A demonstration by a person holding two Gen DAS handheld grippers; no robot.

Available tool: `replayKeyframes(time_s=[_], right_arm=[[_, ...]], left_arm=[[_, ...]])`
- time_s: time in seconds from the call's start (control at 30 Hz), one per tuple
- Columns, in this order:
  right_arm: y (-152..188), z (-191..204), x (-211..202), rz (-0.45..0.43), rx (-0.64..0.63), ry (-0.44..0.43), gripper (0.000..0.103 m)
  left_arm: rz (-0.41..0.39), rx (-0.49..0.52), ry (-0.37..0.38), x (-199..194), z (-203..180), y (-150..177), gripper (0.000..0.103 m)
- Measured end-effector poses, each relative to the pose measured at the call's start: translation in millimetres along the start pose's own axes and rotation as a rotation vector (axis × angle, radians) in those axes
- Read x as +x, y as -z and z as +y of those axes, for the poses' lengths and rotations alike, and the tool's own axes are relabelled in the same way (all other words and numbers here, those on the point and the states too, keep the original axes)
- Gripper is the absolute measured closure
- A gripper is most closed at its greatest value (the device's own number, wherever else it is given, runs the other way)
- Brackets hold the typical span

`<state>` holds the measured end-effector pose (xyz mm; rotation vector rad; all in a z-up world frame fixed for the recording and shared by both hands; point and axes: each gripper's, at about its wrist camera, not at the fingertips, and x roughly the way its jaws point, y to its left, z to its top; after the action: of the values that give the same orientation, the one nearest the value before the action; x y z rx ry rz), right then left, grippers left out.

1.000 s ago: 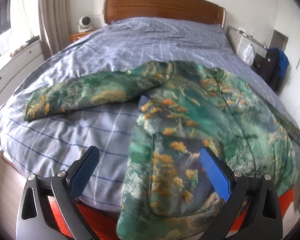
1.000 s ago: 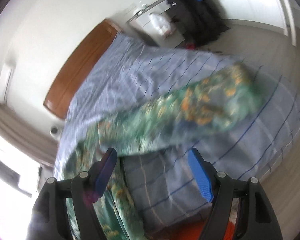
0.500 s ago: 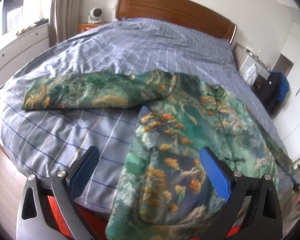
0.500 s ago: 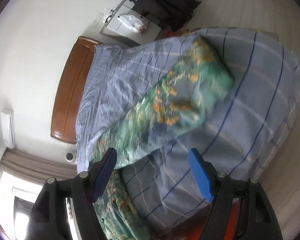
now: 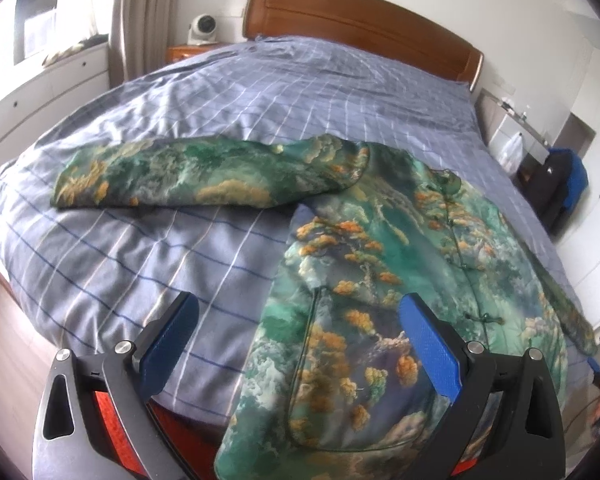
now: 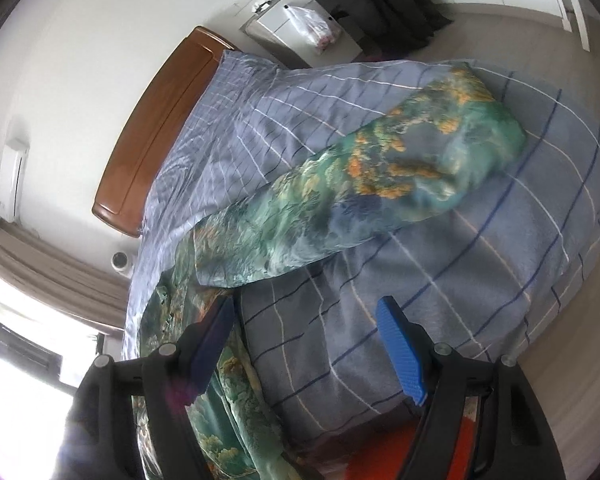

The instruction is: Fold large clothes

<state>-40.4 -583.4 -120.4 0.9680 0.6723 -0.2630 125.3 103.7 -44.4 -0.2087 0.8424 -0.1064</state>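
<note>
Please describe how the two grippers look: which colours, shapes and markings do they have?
Both look alike. The left gripper has a black frame with triangular cut-outs, silver round bolts and two flat blue textured pads; an orange-red panel shows beneath it. The right gripper has the same black frame, silver bolts and blue pads. No cables or sleeves are visible.

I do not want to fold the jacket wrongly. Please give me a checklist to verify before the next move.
1. Green printed jacket lies front up on the blue checked duvet: ok.
2. Its sleeve on the window side is spread flat: ok.
3. Other sleeve is laid out straight: ok.
4. Left gripper open, empty: ok.
5. Right gripper open, empty: ok.
6. Hem fully on the bed: cannot tell.
</note>
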Motion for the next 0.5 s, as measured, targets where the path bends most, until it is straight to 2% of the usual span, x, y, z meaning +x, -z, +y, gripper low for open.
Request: replayKeyframes(time_s=[0.2, 0.37, 0.4, 0.5], right_arm=[[-0.7, -12.9, 5.2, -0.017, 0.061, 0.012, 0.03], [-9.2, -35.6, 15.0, 0.002, 0.06, 0.098, 0.03], [-11.4, -43.2, 14.7, -0.008, 0.085, 0.095, 0.03], [-20.7, -67.1, 11.6, -0.059, 0.208, 0.004, 0.03]], left_arm=[[-0.029, 0.021, -0.039, -6.2, 5.9, 3.0, 0.002], [-0.029, -0.006, -0.045, -7.1, 11.9, 2.2, 0.002], [-0.028, -0.01, -0.045, -7.2, 12.6, 2.7, 0.002], [-0.02, -0.023, -0.047, -5.1, 12.6, 4.2, 0.002]])
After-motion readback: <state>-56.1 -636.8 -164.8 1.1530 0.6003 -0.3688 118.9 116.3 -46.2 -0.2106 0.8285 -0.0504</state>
